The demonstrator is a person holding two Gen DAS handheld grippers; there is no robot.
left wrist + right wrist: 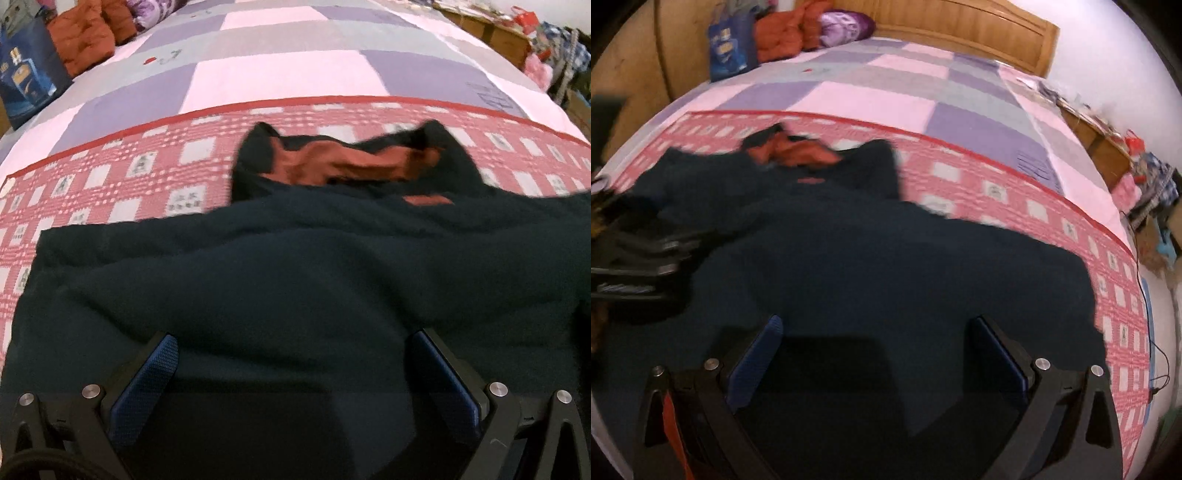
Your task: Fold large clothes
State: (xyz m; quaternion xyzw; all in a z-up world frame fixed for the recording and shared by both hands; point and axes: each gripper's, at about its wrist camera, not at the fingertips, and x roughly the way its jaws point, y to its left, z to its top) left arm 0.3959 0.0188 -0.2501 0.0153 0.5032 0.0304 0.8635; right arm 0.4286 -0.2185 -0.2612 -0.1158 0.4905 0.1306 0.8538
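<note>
Surface: a bed under a patchwork cover of pink, lilac and grey squares. Across its near part lies a red-and-white checked blanket with a solid red border.

Room: a wooden headboard stands beyond the fingers in the right wrist view, with a white wall to its right. At the far left sit a blue printed bag, a rust-orange padded garment and a purple patterned bundle. Far right of the fingers are wooden furniture and mixed clutter, too blurred to name.

Task item: a dark navy hooded jacket with a rust-orange lining. It lies spread on the checked blanket, directly ahead of and beneath both pairs of fingers, hood toward the headboard.

Left gripper: blue-padded fingers spread wide over the jacket's near part, nothing between them. Whether they touch the cloth cannot be told.

Right gripper: fingers likewise spread wide above dark cloth, pinching nothing. The left gripper's black body appears blurred at this view's left edge.

Edges: the jacket's left edge lies left of the left fingers, with blanket showing beyond. Its right edge curves off right of the right fingers.

Open room: bare blanket on both sides, and uncovered patchwork beyond the hood. A thin black cable hangs at the bed's right side.
</note>
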